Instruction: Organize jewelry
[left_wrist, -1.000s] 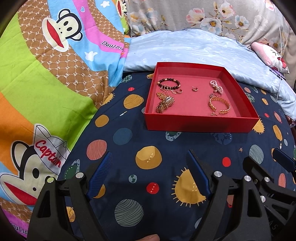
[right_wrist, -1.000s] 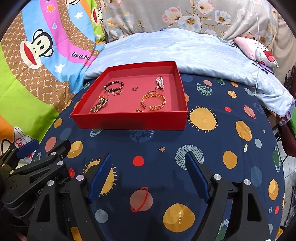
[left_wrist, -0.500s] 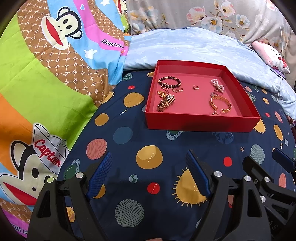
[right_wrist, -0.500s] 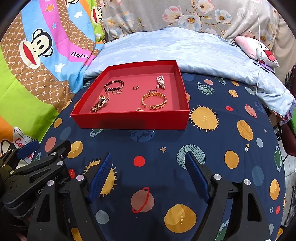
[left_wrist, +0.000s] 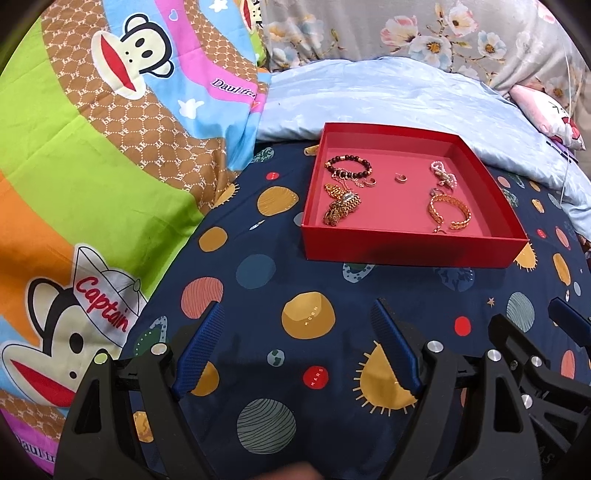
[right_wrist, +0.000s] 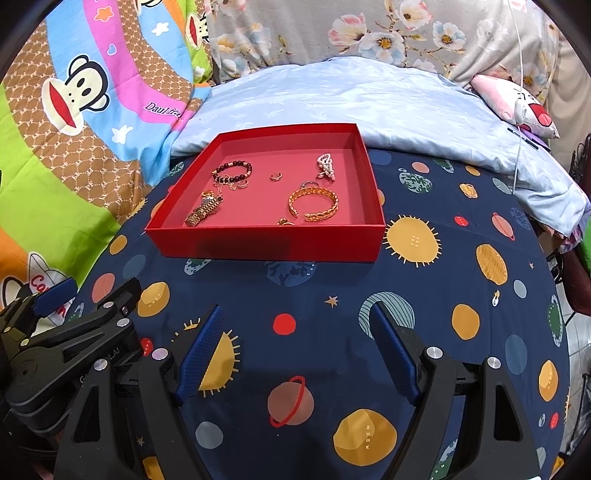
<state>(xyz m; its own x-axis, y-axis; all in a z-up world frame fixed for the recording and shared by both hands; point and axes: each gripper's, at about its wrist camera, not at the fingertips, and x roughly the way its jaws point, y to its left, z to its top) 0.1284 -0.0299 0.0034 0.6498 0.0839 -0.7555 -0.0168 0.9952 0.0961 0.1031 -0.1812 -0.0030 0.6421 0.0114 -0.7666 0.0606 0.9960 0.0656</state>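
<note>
A home bedroom is being shown. The scene is being filled by a bed, over which a navy cotton sheet printed with planets and suns (right_wrist: 424, 295) is being spread. A bright cartoon-monkey quilt in green, orange, pink and brown (left_wrist: 92, 166) is being seen bunched beside it, a pale blue satin-like duvet (right_wrist: 351, 99) is lying behind, and grey bedding with a floral print (left_wrist: 424, 33) and a pink plush cushion (right_wrist: 517, 103) are being glimpsed at the back.

I see a red tray (left_wrist: 406, 248) with a pink floor, a navy planet-print sheet (right_wrist: 424, 325), and a pale blue blanket (right_wrist: 351, 99).
</note>
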